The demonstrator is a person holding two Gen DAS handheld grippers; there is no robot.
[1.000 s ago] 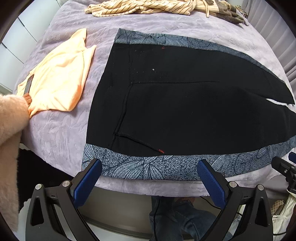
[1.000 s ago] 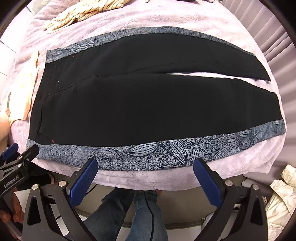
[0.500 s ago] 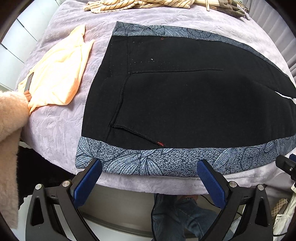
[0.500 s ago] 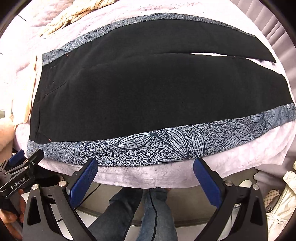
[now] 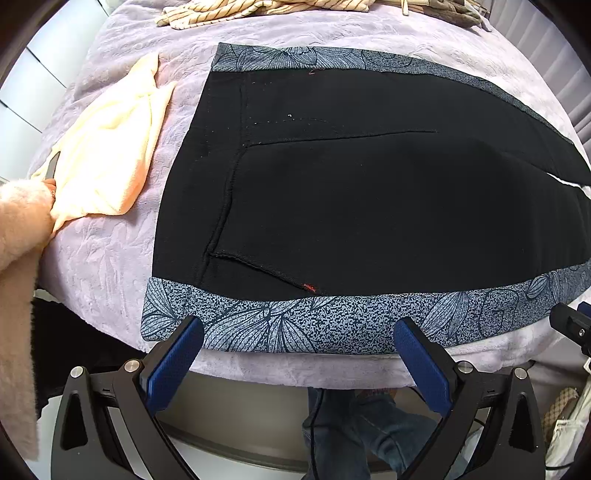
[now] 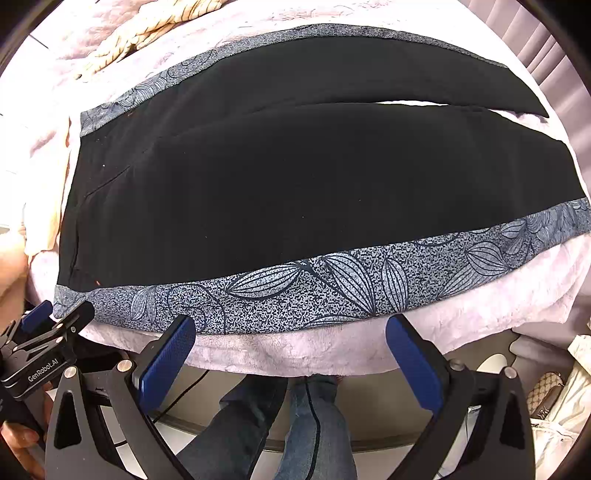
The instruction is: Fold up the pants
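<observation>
The pants (image 5: 369, 192) lay flat on the bed (image 5: 110, 266), soft and limp; both tools (image 5: 297, 354) (image 6: 288, 350) hung spread just short of the patterned near edge (image 6: 295, 291), the likeliest place to pinch.

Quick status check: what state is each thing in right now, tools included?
Pants: spread flat on the bed, unfolded, legs apart.
Left tool: open, empty, at the near patterned edge.
Right tool: open, empty, at the same edge.
Peach cloth: rumpled, beside the waistband.
Striped garment: crumpled at the far side.
</observation>
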